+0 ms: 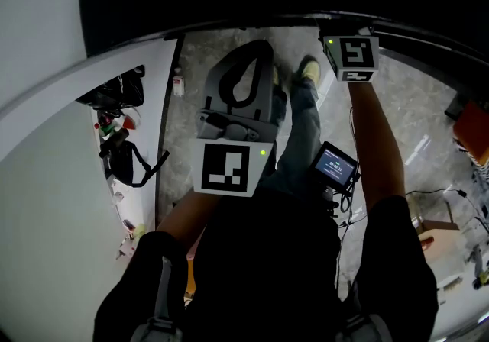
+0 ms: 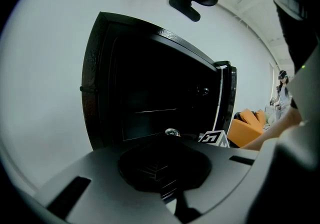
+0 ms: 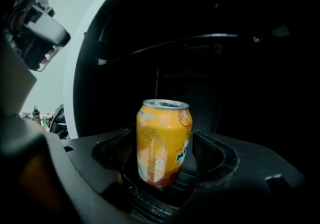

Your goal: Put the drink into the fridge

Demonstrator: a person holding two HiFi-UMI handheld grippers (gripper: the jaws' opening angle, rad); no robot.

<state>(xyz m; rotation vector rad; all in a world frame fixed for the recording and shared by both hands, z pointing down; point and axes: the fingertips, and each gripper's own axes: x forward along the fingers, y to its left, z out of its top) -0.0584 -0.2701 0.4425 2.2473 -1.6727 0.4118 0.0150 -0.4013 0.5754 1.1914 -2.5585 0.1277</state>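
Right gripper [image 3: 165,170] fingers clamp the orange can [image 3: 163,140] upright; left gripper [image 2: 167,168] fingers closed, empty. Advise holding it level entering the fridge [image 3: 215,73].

Place: you're in an office-like workroom.
Signs: your black fridge [image 2: 160,98], orange seat [image 2: 247,128], cables [image 1: 439,192] over polished stone floor [image 1: 424,123].

1. The fridge [image 3: 240,93] interior is almost black; perhaps a shelf edge shows.
2. The can [image 3: 163,143] turns most of its label away.
3. Head view: the right gripper [image 3: 165,160] shows only its marker cube [image 1: 351,58]; its jaws lie past the dark rim.
4. Clutter [image 1: 114,134] at left is too small to name.
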